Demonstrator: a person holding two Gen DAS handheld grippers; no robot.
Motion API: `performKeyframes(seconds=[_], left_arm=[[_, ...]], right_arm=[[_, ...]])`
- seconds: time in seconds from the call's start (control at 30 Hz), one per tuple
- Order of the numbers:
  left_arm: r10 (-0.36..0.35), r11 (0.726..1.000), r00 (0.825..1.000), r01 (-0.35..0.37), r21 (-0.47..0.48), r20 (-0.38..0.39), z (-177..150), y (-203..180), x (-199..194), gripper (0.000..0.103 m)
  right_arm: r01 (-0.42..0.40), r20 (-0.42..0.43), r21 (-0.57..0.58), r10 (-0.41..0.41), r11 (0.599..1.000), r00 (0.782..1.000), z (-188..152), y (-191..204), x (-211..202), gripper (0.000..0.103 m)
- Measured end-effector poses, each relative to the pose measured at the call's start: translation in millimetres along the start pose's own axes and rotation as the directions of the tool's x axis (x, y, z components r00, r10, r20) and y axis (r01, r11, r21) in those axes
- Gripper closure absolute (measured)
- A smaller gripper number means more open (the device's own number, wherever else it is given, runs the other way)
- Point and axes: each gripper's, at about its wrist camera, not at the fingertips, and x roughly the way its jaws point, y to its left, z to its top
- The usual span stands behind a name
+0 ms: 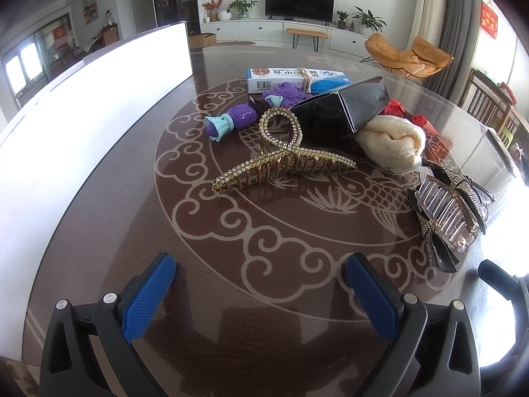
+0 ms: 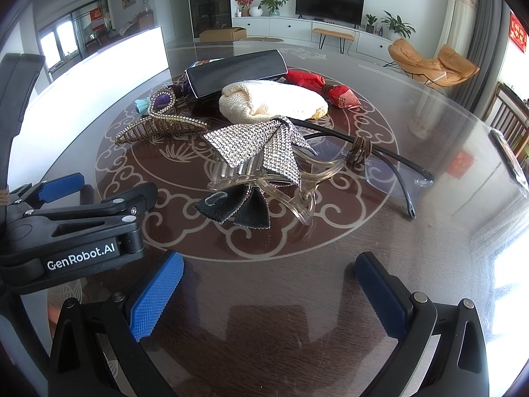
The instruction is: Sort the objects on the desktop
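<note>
Both grippers empty, fingers wide, above the surface.
Gold claw clip (image 1: 284, 162): light, stiff, slippery w/ stones; probably grab at loop handle.

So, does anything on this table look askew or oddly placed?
Yes: the black box sits tilted, propped on the clutter, not flat. A brown hair tie is looped around the glasses temple.
</note>
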Motion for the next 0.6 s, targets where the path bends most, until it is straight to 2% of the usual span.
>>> performKeyframes(seconds=[0.13,0.27,0.33,0.4,0.43,0.5,0.6], left_arm=[[0.027,0.999,1.0,-0.027,-0.032,0.0,-2.0,-2.0,-2.1,0.0],[0.02,1.0,1.0,-0.02,-0.016,-0.009,-2.6,-1.8,-2.2,0.0],[-0.036,0.997,0.998,0.039,0.066,-0.051,-2.0,1.0,-3.4,0.0],[-0.123,0.978,0.989,0.136,0.161,-0.087,-3.2,12.1,-6.8,0.0],[-0.168,0.969,0.982,0.181,0.167,-0.09,-2.5,23.2,-8.9,0.0],[-0.255,0.947,0.961,0.271,0.171,-0.106,-0.4,46.0,-12.6,0.0],[-0.384,0.911,0.913,0.399,0.103,-0.139,14.3,65.1,-8.2,0.0]], right_arm=[[0.0,0.0,0.0,0.0,1.0,1.0,0.0,0.0,0.0,0.0],[0.0,0.0,0.0,0.0,1.0,1.0,0.0,0.0,0.0,0.0],[0.0,0.0,0.0,0.0,1.0,1.0,0.0,0.0,0.0,0.0],[0.0,0.0,0.0,0.0,1.0,1.0,-0.1,0.0,-0.1,0.0],[0.001,0.0,0.0,-0.001,1.0,1.0,0.0,0.1,-0.1,0.0],[0.0,0.0,-0.001,0.0,1.0,1.0,-0.1,1.2,0.0,0.0],[-0.001,0.0,0.0,0.001,1.0,1.0,0.1,2.0,0.3,0.0]])
